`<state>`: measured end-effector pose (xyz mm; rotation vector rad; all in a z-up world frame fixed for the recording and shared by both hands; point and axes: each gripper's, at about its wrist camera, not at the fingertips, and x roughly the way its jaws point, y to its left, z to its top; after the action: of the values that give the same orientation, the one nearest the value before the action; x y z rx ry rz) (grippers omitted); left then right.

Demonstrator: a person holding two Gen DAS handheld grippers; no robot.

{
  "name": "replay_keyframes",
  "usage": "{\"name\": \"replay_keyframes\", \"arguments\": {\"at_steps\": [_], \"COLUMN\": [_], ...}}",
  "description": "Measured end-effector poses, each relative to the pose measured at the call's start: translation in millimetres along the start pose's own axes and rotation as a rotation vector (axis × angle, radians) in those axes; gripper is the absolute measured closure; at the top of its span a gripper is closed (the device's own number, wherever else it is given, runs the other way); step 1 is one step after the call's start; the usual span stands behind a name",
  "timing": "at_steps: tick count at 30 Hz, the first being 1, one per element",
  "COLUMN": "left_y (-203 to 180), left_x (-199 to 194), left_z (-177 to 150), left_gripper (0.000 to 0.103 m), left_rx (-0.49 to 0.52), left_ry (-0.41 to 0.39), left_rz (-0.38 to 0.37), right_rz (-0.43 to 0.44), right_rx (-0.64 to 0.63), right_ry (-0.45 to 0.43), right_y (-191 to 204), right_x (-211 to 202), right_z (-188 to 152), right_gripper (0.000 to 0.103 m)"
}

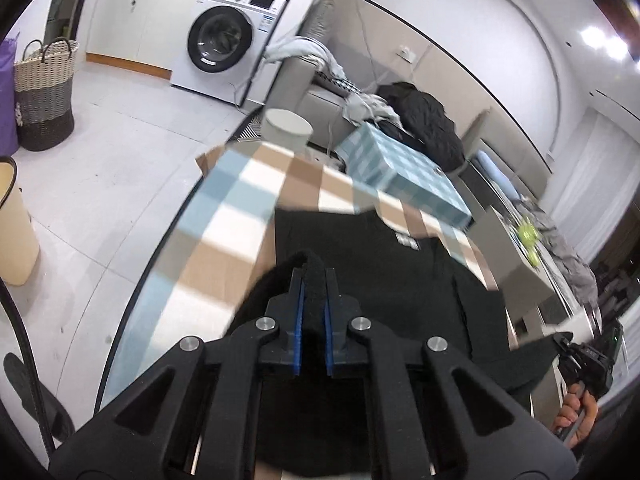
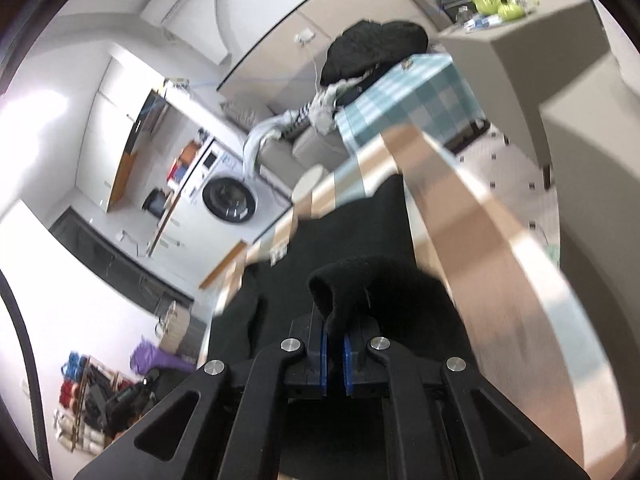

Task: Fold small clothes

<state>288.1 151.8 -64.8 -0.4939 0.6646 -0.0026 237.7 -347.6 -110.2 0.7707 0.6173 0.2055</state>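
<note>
Left black two-finger gripper [image 1: 315,280]: blue pads pinching soft black knit garment [image 1: 384,276] | right black gripper [image 2: 335,332]: pinching same garment's rolled edge | checked brown-blue-white tablecloth [image 1: 240,200] at 11 o'clock.

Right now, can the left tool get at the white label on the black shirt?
Probably not as it stands. The left tool is shut on a fold of the shirt. The label lies uncovered just ahead, but the tool would have to let go first.
</note>
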Motion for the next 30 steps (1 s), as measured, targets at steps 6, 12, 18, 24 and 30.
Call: {"name": "replay_keyframes", "arguments": {"at_steps": [6,12,18,24,30], "left_y": [-1,12,25,35,21], "left_x": [58,44,41,5,-11], "left_z": [37,17,-26,-81,-121], "left_gripper": [0.071,0.038,0.036,0.036,0.036], "left_rx": [-0.044,-0.018,0.066,0.047,0.088], "left_ry": [0.015,0.04,0.146,0.187,0.261], "left_rz": [0.108,0.109,0.167,0.165,0.127], "right_rz": [-0.122,-0.157,-0.293,-0.273,-0.262], "right_rx": [0.135,0.047,-0.134,-0.18,-0.202], "right_ry": [0.026,0.088,0.172,0.247,0.28], "right_y": [-18,-20,-19,-32,-40], "right_x": [65,47,28,1,-18], "right_z": [45,28,-2,-37,-68], "right_gripper": [0.086,0.064,0.059,0.049,0.044]}}
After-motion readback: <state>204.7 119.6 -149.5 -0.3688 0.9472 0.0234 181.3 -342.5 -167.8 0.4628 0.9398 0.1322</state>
